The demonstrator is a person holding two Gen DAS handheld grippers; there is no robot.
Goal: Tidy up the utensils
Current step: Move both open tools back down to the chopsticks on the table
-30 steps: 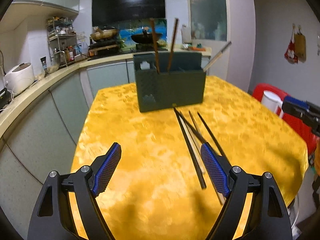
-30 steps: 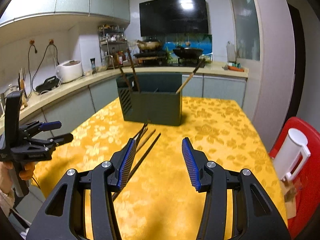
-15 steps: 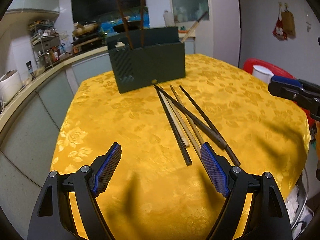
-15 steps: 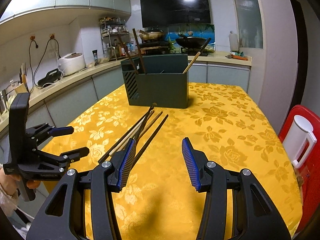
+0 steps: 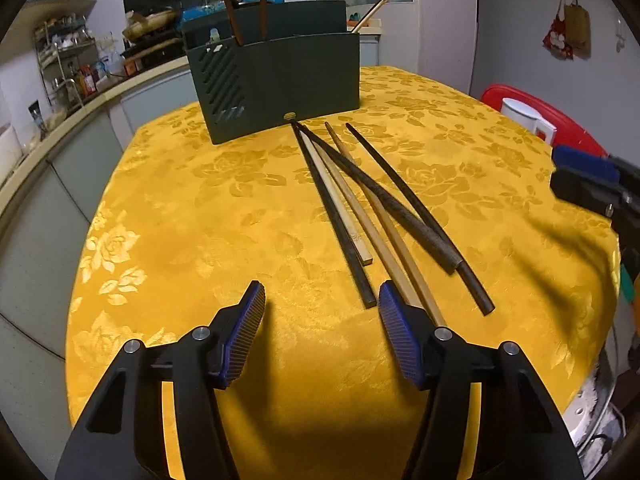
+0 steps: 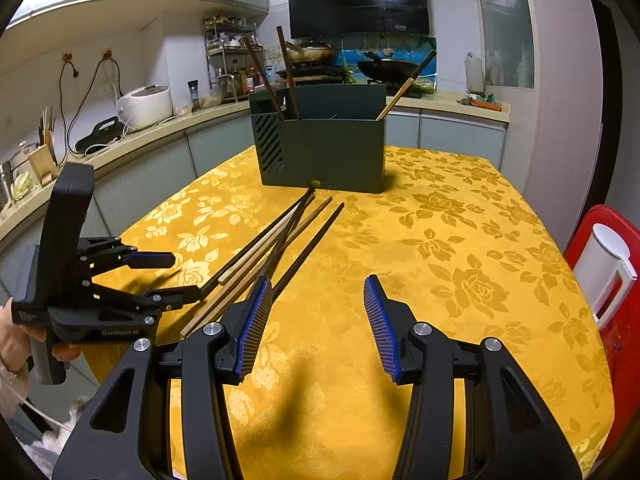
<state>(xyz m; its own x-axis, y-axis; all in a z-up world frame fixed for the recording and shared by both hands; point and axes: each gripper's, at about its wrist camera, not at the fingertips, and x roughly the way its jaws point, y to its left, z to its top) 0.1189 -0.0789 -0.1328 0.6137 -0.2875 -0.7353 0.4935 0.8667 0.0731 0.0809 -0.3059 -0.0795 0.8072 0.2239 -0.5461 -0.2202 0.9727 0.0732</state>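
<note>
Yellow floral cloth covers the bench (image 5: 168, 240), and loose chopsticks (image 5: 352, 216) lie fanned across the middle of the left view, their far tips almost at the foot of the dark green holder (image 5: 280, 84) at upper centre, where three more sticks stand. Left tongs (image 5: 322, 300) at the lower middle are closing with nothing between the pads, just short of the sticks' near ends. Right tongs (image 6: 318, 300) hang apart and empty over bare cloth.
</note>
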